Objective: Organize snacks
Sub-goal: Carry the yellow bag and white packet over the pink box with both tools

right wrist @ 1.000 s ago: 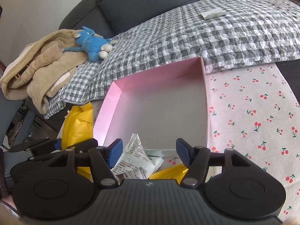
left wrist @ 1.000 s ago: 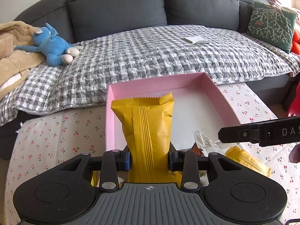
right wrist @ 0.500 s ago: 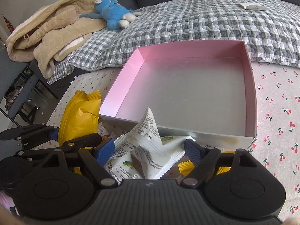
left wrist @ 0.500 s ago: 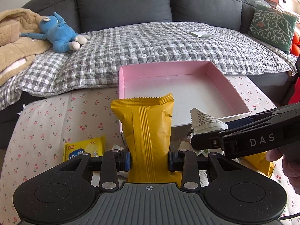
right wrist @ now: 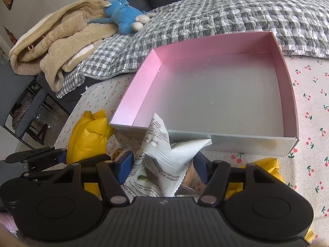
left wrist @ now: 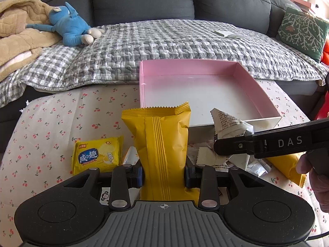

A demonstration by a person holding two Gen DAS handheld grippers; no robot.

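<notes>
My left gripper (left wrist: 163, 174) pinches an upright yellow packet (left wrist: 162, 142); the pink box (left wrist: 257, 88) sits beyond; the right gripper (left wrist: 267, 144) reaches in sideways.

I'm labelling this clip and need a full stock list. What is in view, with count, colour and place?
Box: one, pink walls, nothing inside, on the cherry-print cloth.
Yellow packet: one, clamped upright in the left gripper.
White packets: a few, between the right gripper's closing jaws.
Yellow biscuit packet: one, flat on the cloth, left of the pile.
Another yellow packet: one, right of the pile.
Cherry-print cloth: one, white.
Checked blanket: one, grey-white, on the sofa.
Plush toy: one, blue, on the blanket.
Green cushion: one, sofa's right end.
Left gripper: black.
Right gripper: black.
</notes>
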